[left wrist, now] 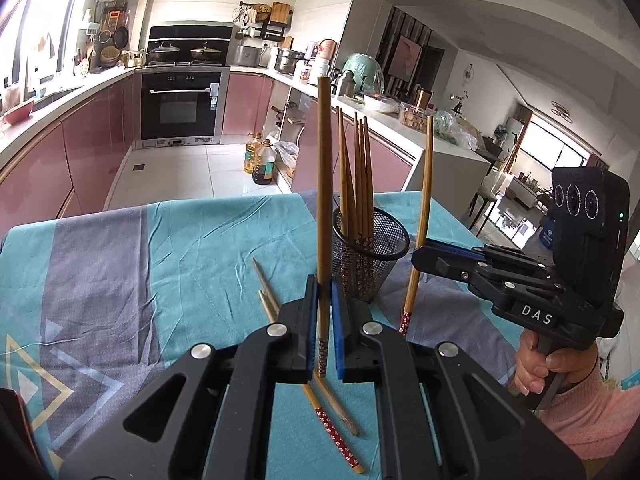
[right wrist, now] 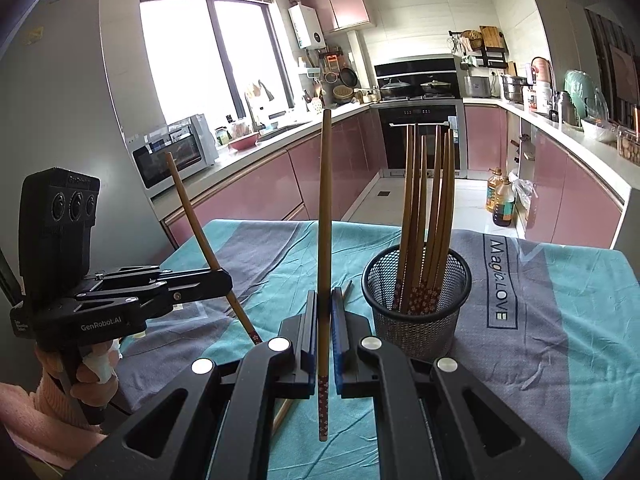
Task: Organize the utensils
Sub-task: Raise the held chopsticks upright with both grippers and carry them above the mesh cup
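A black mesh cup stands on the teal and grey tablecloth with several wooden chopsticks upright in it. My left gripper is shut on one chopstick, which it holds upright just left of the cup. My right gripper is shut on another chopstick, also upright, on the cup's other side. Two loose chopsticks lie on the cloth under the left gripper.
The table's far edge drops to a tiled kitchen floor with oil bottles. Pink cabinets and an oven line the back. A hand in a pink sleeve holds the right gripper's handle.
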